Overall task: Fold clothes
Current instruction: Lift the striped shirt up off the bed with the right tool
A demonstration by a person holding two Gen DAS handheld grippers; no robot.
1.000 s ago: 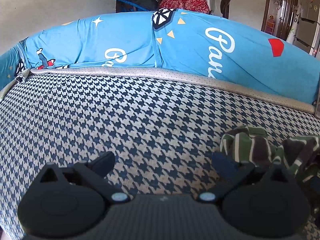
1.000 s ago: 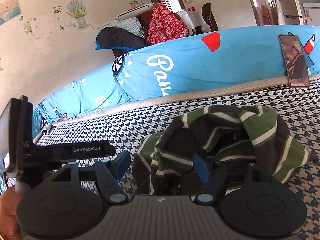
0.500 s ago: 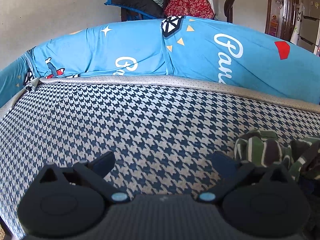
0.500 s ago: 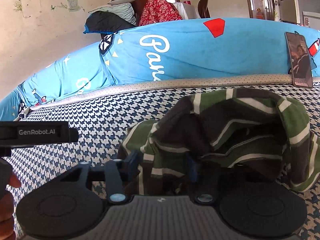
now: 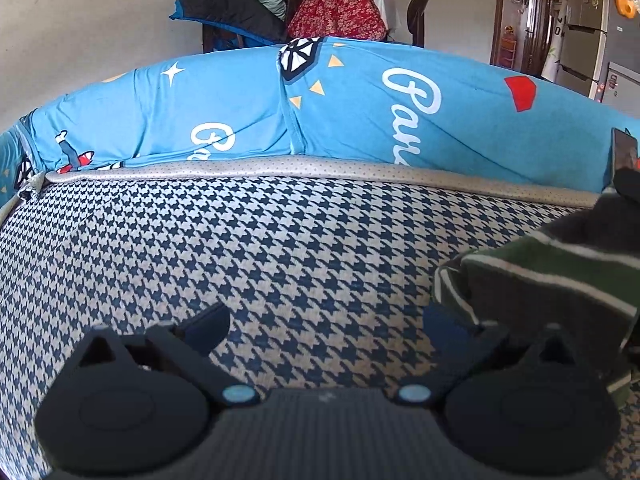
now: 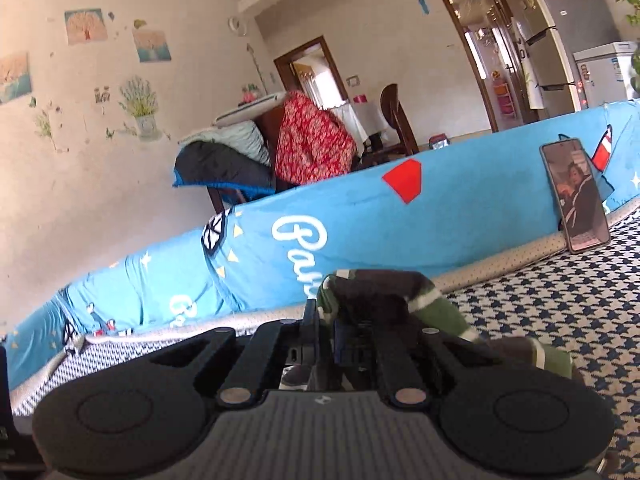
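A green, brown and white striped garment [image 6: 404,296] is pinched in my right gripper [image 6: 330,336], whose fingers have come together on a fold of it; the cloth drapes over the fingers and trails down to the right. In the left wrist view the same striped garment [image 5: 552,280] hangs lifted at the right edge, above the houndstooth cushion [image 5: 240,248]. My left gripper [image 5: 324,324] stands open low over the cushion, with nothing between its fingers; its right finger sits just beside the garment's lower edge.
A blue printed back cushion [image 5: 320,108] runs along the far side of the seat. A phone [image 6: 576,196] leans upright against it at the right. Piled clothes [image 6: 316,140] lie on furniture behind. A doorway and a fridge [image 6: 552,40] lie beyond.
My right gripper has shut on the striped garment and lifted it off the cushion, tilting upward. In the left view the garment has risen and come closer at the right.
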